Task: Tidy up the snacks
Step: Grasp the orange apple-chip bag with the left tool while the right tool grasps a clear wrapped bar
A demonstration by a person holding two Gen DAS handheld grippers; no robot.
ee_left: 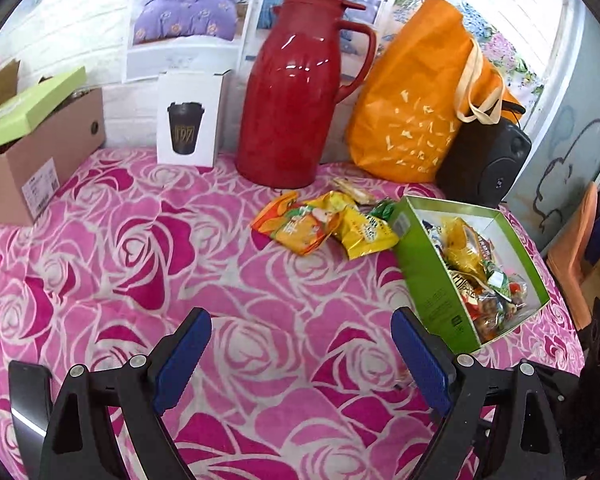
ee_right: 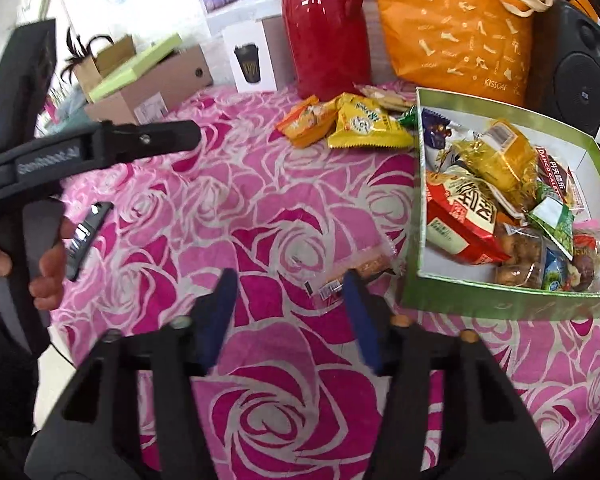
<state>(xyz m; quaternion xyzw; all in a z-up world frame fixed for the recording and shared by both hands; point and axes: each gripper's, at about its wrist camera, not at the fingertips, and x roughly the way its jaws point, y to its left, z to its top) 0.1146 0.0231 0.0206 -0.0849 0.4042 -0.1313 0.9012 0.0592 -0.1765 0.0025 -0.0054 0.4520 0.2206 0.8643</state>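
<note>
A green box [ee_right: 500, 304] at the right holds several snack packets, among them a red one [ee_right: 460, 216] and a yellow one [ee_right: 496, 156]. Loose on the pink rose cloth behind it lie an orange packet [ee_right: 306, 122] and a yellow packet [ee_right: 366, 128]. A small clear-wrapped snack [ee_right: 336, 282] lies just left of the box. My right gripper [ee_right: 290, 292] is open low over the cloth, its right fingertip partly covering that snack. My left gripper [ee_left: 302, 340] is open and empty, hovering short of the orange packet [ee_left: 296, 228] and left of the box [ee_left: 424, 280].
Along the back stand a red thermos jug [ee_left: 296, 100], an orange tote bag [ee_left: 416, 100], a black speaker [ee_left: 484, 164], a white cup carton [ee_left: 190, 120] and a brown cardboard box [ee_left: 40, 156]. A hand [ee_right: 44, 272] holds the left gripper [ee_right: 180, 136] at the left edge.
</note>
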